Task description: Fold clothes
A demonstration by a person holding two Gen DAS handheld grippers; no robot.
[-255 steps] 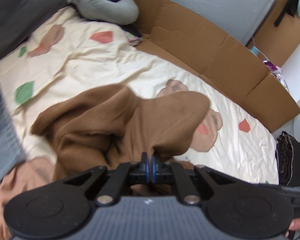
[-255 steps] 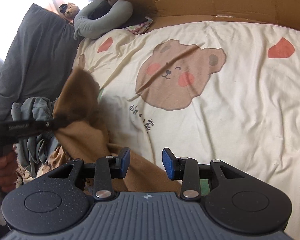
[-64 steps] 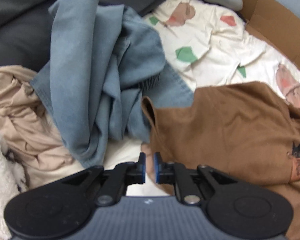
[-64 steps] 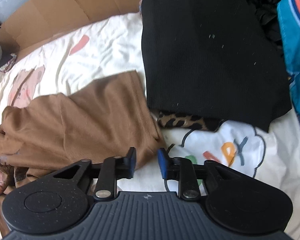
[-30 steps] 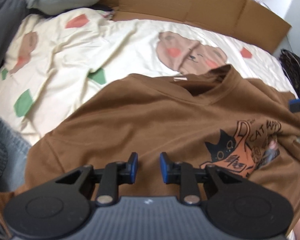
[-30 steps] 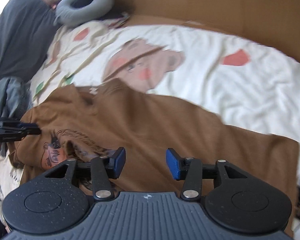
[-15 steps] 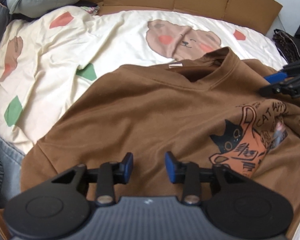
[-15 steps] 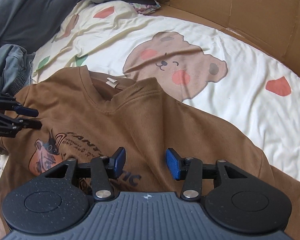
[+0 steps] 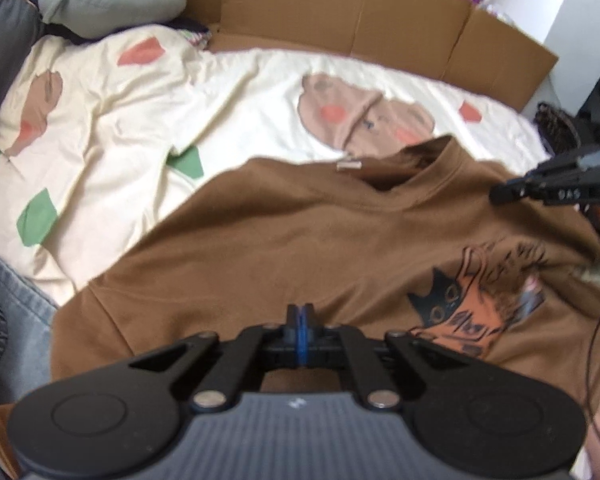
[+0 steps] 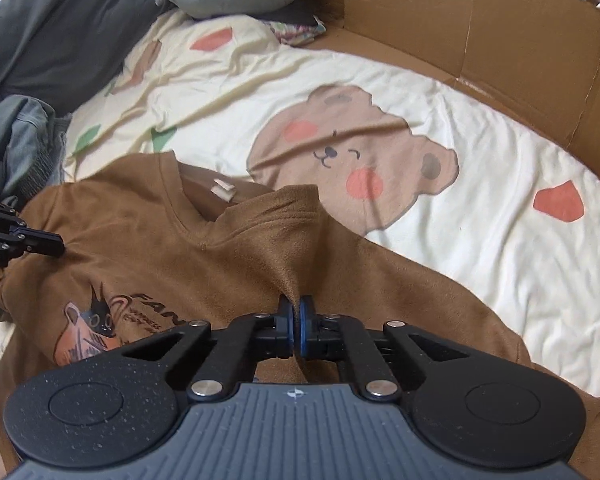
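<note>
You have the brown T-shirt (image 10: pixel 228 264) spread print-up near the bed's (image 10: pixel 480 216) front edge, no fold visible. Your left gripper (image 9: pixel 300 316) and right gripper (image 10: pixel 296 316) each pinch its cloth.

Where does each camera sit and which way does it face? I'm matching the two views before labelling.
Left wrist: on the left gripper, facing the brown cat-print T-shirt and cream bear-print bedsheet; its shut fingers show, with the right gripper at the right edge.
Right wrist: on the right gripper, pinching a ridge of the shirt's cloth; the left gripper shows at the left edge.
Both share the shirt, sheet and brown cardboard wall.
</note>
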